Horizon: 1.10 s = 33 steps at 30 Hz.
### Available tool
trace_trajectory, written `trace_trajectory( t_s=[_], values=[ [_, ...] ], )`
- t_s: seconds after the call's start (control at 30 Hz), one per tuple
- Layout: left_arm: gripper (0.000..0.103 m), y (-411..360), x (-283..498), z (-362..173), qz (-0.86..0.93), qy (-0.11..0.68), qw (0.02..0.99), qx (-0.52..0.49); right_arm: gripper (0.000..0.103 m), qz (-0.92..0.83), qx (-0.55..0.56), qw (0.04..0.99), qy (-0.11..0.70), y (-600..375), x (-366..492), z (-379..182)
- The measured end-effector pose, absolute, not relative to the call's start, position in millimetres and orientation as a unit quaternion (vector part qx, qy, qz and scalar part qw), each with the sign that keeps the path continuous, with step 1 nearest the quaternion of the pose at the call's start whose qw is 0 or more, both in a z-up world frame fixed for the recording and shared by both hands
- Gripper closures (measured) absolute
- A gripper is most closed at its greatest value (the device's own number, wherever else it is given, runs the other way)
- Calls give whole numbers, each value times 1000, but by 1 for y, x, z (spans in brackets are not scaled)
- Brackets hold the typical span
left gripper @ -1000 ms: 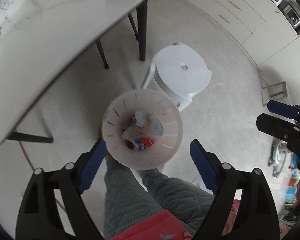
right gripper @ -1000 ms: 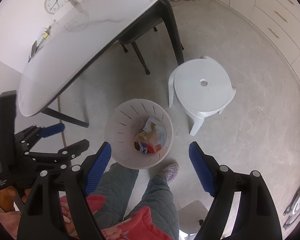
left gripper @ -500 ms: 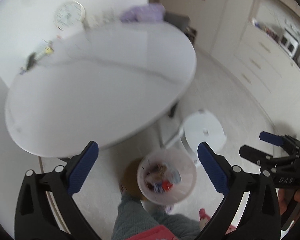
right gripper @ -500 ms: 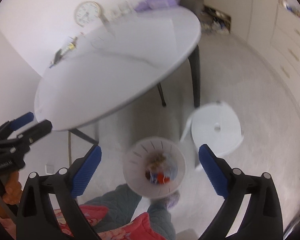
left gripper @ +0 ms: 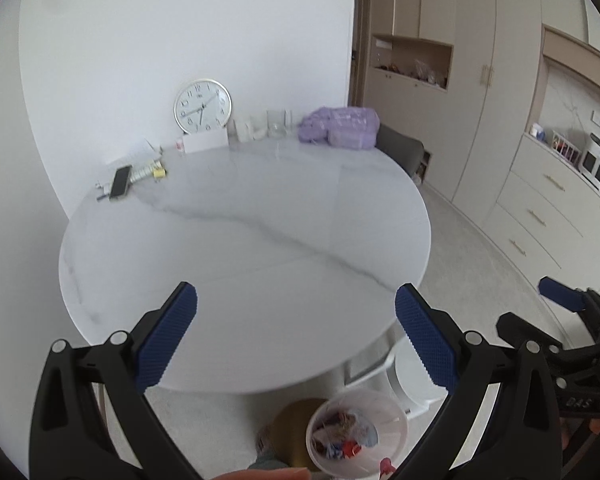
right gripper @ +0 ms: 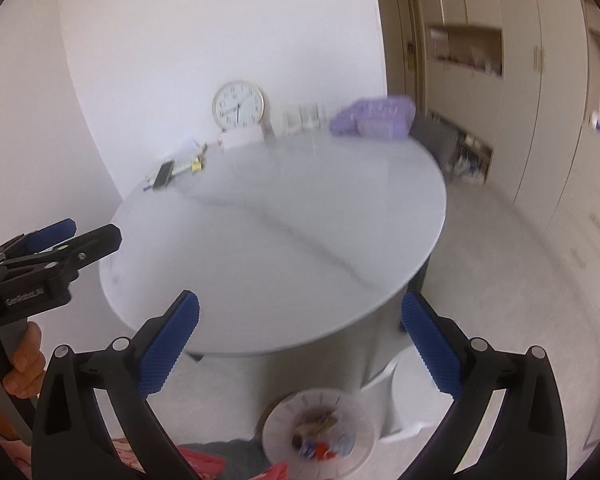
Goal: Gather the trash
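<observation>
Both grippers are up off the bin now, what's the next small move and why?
Probably reach the left gripper toward the small clutter beside the black phone at the far left edge of the white marble table. Both it and the right gripper are open and empty, the white slotted bin already holds trash, and nothing lies nearer.

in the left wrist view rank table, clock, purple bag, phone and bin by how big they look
1. table
2. bin, though nearness inflates it
3. purple bag
4. clock, close to the bag
5. phone
</observation>
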<state>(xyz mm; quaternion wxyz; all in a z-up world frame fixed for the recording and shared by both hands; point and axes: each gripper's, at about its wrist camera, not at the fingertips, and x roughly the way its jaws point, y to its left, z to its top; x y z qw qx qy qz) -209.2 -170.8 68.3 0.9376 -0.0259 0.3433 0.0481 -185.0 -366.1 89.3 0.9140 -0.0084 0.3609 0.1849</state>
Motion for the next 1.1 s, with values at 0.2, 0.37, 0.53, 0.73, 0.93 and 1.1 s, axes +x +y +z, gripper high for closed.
trace_trajectory(
  t_s=[0.2, 0.37, 0.53, 0.73, 0.93, 1.1],
  values=[
    [8, -156, -190, 82, 46, 327, 944, -29, 3, 166, -32, 934, 314, -352, -181, 119],
    [8, -151, -175, 91, 30, 315, 948, -25, 3, 153, -28, 942, 298, -345, -175, 127],
    [8, -149, -161, 88, 14, 320, 947, -27, 3, 139, -30, 942, 303, -342, -167, 124],
    [8, -151, -157, 81, 7, 331, 943, -35, 3, 132, -30, 939, 317, -340, -162, 121],
    [8, -155, -159, 76, 4, 338, 940, -38, 3, 130, -36, 935, 327, -341, -163, 118],
    [8, -157, -160, 74, 3, 340, 939, -40, 3, 130, -43, 934, 329, -342, -166, 119]
  ],
)
